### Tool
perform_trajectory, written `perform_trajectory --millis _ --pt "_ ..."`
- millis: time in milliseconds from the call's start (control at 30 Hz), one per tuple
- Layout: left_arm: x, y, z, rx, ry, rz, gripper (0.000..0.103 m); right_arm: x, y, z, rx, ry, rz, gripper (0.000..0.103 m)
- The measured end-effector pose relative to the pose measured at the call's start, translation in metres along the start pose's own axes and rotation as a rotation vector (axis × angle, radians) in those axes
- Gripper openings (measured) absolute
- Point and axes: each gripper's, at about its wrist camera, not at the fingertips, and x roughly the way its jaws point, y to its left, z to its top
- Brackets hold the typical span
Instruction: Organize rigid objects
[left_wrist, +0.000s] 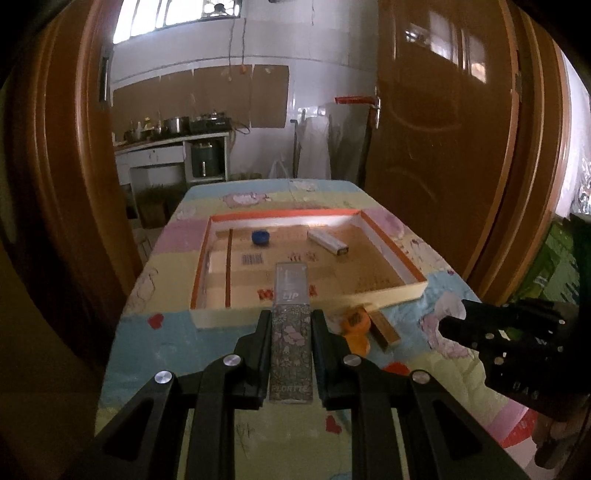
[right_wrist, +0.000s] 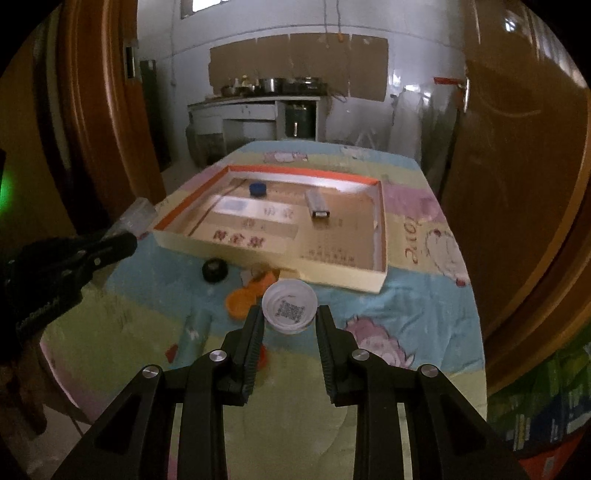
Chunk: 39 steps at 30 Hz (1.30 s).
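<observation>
My left gripper (left_wrist: 290, 315) is shut on a slim floral lip-product box (left_wrist: 290, 332) with a clear top, held above the table and pointing toward the shallow cardboard tray (left_wrist: 310, 295). In the right wrist view my right gripper (right_wrist: 290, 312) is shut on a white bottle cap (right_wrist: 290, 306) with a QR code inside it, lifted just in front of the tray (right_wrist: 266, 254). Inside the tray lie a blue cap (left_wrist: 260, 236) (right_wrist: 257, 189) and a pale rectangular stick (left_wrist: 327, 240) (right_wrist: 317, 203). The left gripper (right_wrist: 122, 240) shows at the left of the right view, the right gripper (left_wrist: 448, 325) at the right of the left view.
On the patterned cloth in front of the tray lie an orange lid (right_wrist: 243, 297) (left_wrist: 356, 325), a black round cap (right_wrist: 214, 270) and a small wooden block (left_wrist: 384, 325). Brown doors (left_wrist: 443, 129) stand on both sides; a kitchen counter (right_wrist: 255, 101) is beyond the table's far end.
</observation>
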Motion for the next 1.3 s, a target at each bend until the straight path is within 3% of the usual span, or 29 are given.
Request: perform_trajectory --millis 767,1300 --pt "0.045 0.017 0.046 -0.059 0.022 0.083 0.020 0.048 0.005 0.062 0.028 -0.005 0.088 0.029" --pt "0.093 0.032 0.065 -0.070 0.079 0.089 0.020 0.094 -0.001 0.092 0.039 0.029 0.119 0.029"
